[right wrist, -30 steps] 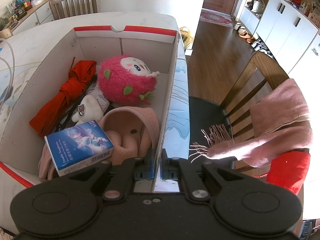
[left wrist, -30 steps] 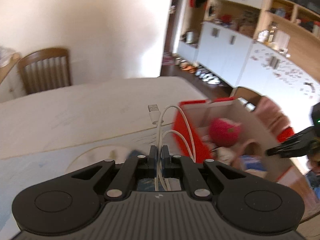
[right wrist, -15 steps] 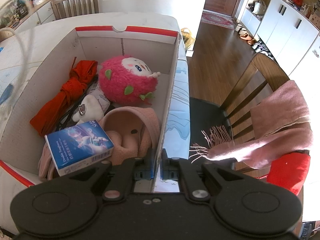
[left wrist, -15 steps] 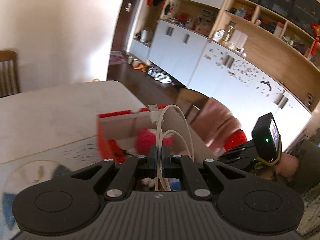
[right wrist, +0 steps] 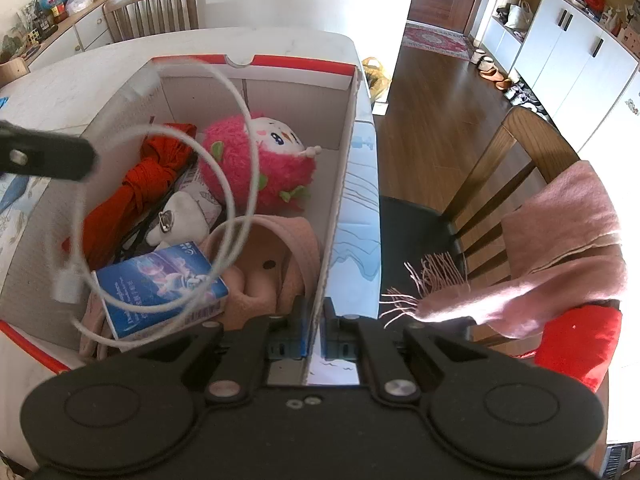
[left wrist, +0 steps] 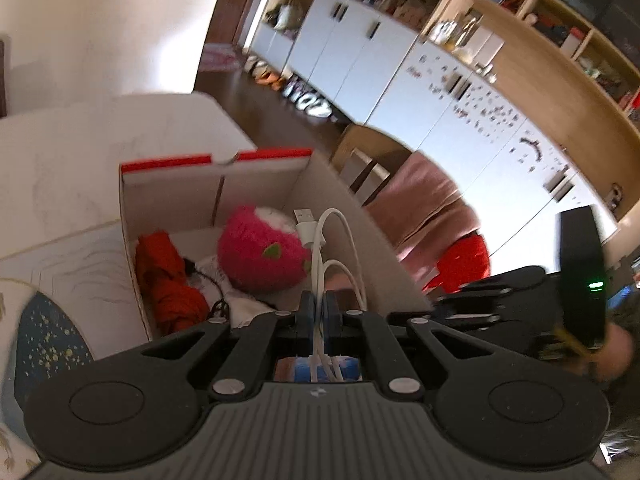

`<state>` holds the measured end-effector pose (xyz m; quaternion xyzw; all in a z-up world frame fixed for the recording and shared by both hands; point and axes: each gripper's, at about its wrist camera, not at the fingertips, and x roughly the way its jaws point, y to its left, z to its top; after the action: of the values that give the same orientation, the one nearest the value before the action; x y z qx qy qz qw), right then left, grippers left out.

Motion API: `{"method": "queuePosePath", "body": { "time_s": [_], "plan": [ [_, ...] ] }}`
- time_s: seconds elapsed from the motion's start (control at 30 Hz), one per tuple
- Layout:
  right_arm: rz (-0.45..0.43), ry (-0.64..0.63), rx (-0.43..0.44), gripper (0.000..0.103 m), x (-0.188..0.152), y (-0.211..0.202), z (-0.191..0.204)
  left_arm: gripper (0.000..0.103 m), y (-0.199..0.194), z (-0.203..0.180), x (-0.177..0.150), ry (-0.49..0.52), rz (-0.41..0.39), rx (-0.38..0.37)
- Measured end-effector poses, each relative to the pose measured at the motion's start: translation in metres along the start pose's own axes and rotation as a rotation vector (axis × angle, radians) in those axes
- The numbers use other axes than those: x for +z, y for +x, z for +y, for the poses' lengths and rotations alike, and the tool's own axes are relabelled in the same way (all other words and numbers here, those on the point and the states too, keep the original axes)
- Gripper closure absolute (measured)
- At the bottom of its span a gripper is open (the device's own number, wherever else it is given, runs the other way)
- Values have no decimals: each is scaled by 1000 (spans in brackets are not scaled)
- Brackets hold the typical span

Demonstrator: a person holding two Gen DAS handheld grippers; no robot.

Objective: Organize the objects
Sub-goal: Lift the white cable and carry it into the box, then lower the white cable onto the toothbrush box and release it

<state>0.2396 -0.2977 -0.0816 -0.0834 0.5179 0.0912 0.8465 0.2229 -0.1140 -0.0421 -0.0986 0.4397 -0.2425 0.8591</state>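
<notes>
The left tongs (left wrist: 319,316) are clamped on a white cable (left wrist: 340,240), pinched near the middle of its coil, so the loops and the USB plug stand up ahead of the fingers instead of trailing. In the right wrist view the cable (right wrist: 236,184) hangs in loose loops over the open box (right wrist: 344,184), with one plug dangling low at the box's near left. Held this way, the whole bundle can probably be let go in one drop without snagging on the rim.

The right tongs (right wrist: 315,320) are closed on the box's right wall, one finger inside and one outside. That grip looks meant to steady the light cardboard box on the counter (right wrist: 80,92) while the other hand works above it.

Inside the box lie a pink plush (right wrist: 256,164), a red cloth (right wrist: 136,188), a small white toy (right wrist: 182,216), a blue packet (right wrist: 160,284) and a pink hat (right wrist: 276,256). They fill most of the floor, so the cable will likely come to rest on top of them.

The cable is above the box, not yet in it. A pink scarf (right wrist: 560,248) is draped over the chair (right wrist: 512,160) beside the counter, outside the box.
</notes>
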Motion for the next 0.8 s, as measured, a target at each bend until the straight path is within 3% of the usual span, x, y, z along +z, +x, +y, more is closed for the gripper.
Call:
{"method": "queuePosePath", "body": {
  "time_s": [0.33,0.8],
  "plan": [
    [0,0,0,98,0,0,0,100,37,15,-5,31,118,90],
    [-10,10,5,98,-3,-4,-5,98,48,9,-3,90,177,142]
  ]
}}
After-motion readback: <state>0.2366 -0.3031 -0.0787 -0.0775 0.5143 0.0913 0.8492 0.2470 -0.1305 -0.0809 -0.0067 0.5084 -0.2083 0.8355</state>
